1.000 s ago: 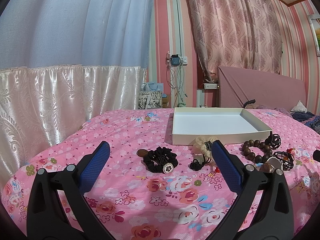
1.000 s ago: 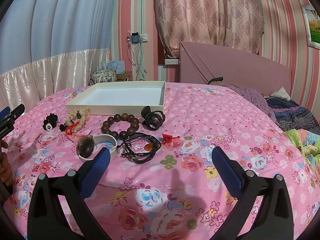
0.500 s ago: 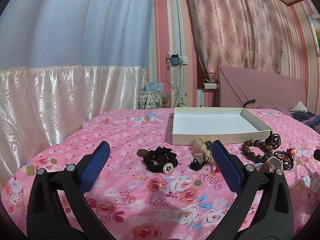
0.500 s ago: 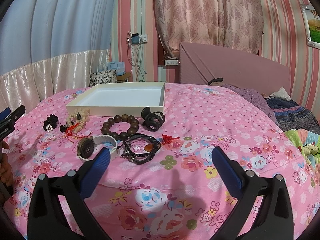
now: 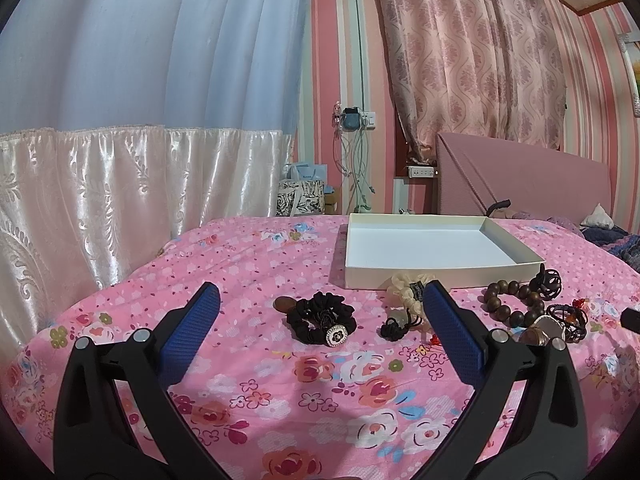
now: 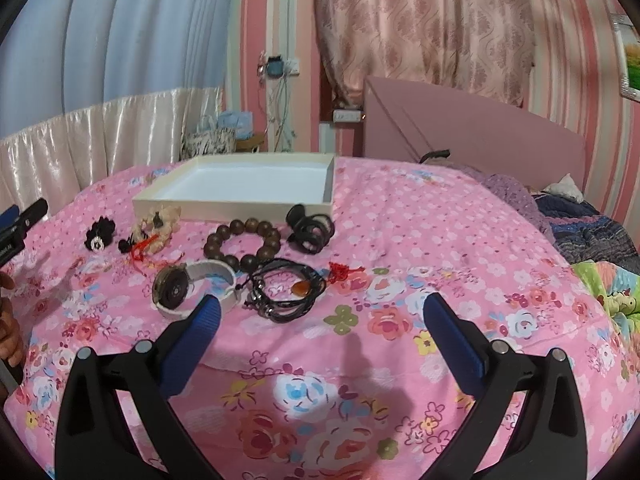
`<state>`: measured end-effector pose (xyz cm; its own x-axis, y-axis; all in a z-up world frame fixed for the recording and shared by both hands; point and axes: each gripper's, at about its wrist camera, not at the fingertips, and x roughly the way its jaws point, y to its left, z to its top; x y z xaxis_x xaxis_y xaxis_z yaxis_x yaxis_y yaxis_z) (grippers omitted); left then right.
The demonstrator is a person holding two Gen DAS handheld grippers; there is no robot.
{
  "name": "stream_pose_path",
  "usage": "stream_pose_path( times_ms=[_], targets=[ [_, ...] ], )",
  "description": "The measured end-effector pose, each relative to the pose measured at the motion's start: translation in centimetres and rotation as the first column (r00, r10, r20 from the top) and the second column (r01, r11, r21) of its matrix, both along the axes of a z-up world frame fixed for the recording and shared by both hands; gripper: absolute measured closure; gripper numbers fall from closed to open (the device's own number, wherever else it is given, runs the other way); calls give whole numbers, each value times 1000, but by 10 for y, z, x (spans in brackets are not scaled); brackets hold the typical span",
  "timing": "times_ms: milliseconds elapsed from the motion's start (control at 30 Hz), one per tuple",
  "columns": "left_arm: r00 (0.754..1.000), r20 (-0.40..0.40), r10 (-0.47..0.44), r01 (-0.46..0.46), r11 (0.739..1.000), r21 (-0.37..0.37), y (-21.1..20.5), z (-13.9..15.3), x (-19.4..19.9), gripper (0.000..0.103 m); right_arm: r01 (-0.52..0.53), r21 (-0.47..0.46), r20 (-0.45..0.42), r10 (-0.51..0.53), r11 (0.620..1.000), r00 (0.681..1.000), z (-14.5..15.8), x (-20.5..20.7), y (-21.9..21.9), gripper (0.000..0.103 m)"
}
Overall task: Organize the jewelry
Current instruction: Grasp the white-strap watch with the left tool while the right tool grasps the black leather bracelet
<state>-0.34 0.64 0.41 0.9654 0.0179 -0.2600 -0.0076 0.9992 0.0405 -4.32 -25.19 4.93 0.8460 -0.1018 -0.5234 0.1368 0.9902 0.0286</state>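
Observation:
An empty white tray [image 5: 440, 272] [image 6: 240, 208] lies on the pink floral bedspread. In front of it lie a black scrunchie [image 5: 320, 318] [image 6: 99, 234], a cream scrunchie [image 5: 408, 286] [image 6: 160, 220], a wooden bead bracelet [image 5: 508, 304] [image 6: 242, 242], a black hair claw [image 5: 546, 282] [image 6: 310, 230], a watch with a white band [image 6: 192, 286] and black cord bracelets [image 6: 286, 290]. My left gripper [image 5: 320, 332] is open and empty, just before the black scrunchie. My right gripper [image 6: 320, 332] is open and empty, just before the cord bracelets.
A pink headboard [image 6: 480, 132] stands at the back right. Rumpled blankets [image 6: 592, 236] lie on the bed's right side. White and blue curtains [image 5: 120, 160] hang at the left. Bags [image 5: 302, 196] sit beyond the bed's far edge.
The right wrist view has shifted slightly nearer the jewelry. The left gripper has not visibly moved.

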Motion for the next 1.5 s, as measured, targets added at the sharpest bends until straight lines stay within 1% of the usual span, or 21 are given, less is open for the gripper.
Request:
stream_pose_path(
  times_ms=[100, 233, 367, 400, 433, 467, 533, 600, 700, 767, 800, 833, 867, 900, 933, 967, 1000, 1167, 1233, 1333, 1500],
  targets=[
    [1000, -19, 4, -4, 1000, 24, -4, -1, 5, 3, -21, 8, -83, 22, 1000, 996, -5, 17, 1, 24],
    [990, -108, -92, 94, 996, 7, -25, 4, 11, 3, -33, 77, -151, 44, 996, 988, -9, 38, -9, 40],
    [973, -161, -164, 171, 985, 29, -71, 8, 15, 3, -30, 140, -204, 58, 990, 977, -14, 61, -16, 50],
    [968, -180, -175, 185, 982, 40, -82, 6, 18, 4, -34, 149, -220, 67, 988, 973, -16, 67, -16, 59],
    [956, -208, -209, 217, 976, 19, -94, 5, 22, 6, -34, 148, -229, 68, 988, 971, -18, 71, -15, 63],
    [949, -224, -224, 231, 973, 5, -101, 3, 23, 8, -34, 147, -257, 72, 988, 964, -23, 78, -14, 65],
    [928, -275, -250, 257, 966, -11, -117, -4, 31, 17, -28, 149, -284, 70, 989, 956, -29, 85, -14, 68],
    [918, -307, -253, 268, 963, 7, -131, -11, 38, 19, -18, 136, -329, 62, 991, 942, -41, 89, -14, 68],
    [884, -382, -268, 293, 956, 7, -150, -29, 49, 26, -23, 133, -322, 65, 991, 945, -41, 88, -14, 68],
    [864, -424, -272, 304, 953, 7, -156, -39, 56, 35, -14, 146, -315, 60, 989, 947, -41, 87, -18, 79],
    [855, -442, -272, 310, 951, 15, -159, -44, 59, 37, -11, 162, -308, 61, 987, 950, -41, 85, -21, 89],
    [848, -456, -270, 315, 949, 24, -162, -49, 62, 44, -10, 189, -297, 67, 982, 952, -42, 82, -25, 96],
    [832, -481, -276, 330, 944, 30, -167, -54, 65, 60, -13, 217, -290, 77, 976, 954, -42, 80, -29, 95],
    [799, -520, -301, 358, 934, 9, -171, -61, 72, 69, -13, 237, -283, 82, 972, 956, -42, 80, -32, 95],
    [787, -530, -315, 368, 930, -5, -173, -64, 74, 80, -14, 266, -263, 86, 964, 961, -41, 76, -37, 96],
    [781, -533, -327, 373, 927, -22, -173, -66, 76, 85, -19, 281, -250, 92, 960, 964, -40, 74, -39, 96],
    [779, -532, -333, 375, 926, -31, -173, -66, 76, 93, -25, 294, -233, 97, 955, 968, -39, 71, -42, 96],
    [791, -500, -354, 360, 929, -87, -159, -62, 70, 93, -71, 326, -141, 123, 943, 982, -26, 56, -47, 96],
    [807, -475, -351, 355, 931, -84, -151, -52, 67, 93, -99, 360, -102, 145, 928, 984, -17, 49, -48, 96],
    [832, -439, -340, 343, 936, -77, -131, -18, 70, 93, -126, 362, -45, 153, 923, 987, 6, 43, -48, 96],
    [889, -358, -285, 296, 955, -24, -108, 28, 101, 93, -170, 356, 45, 165, 919, 985, 57, 52, -45, 96]
  ],
)
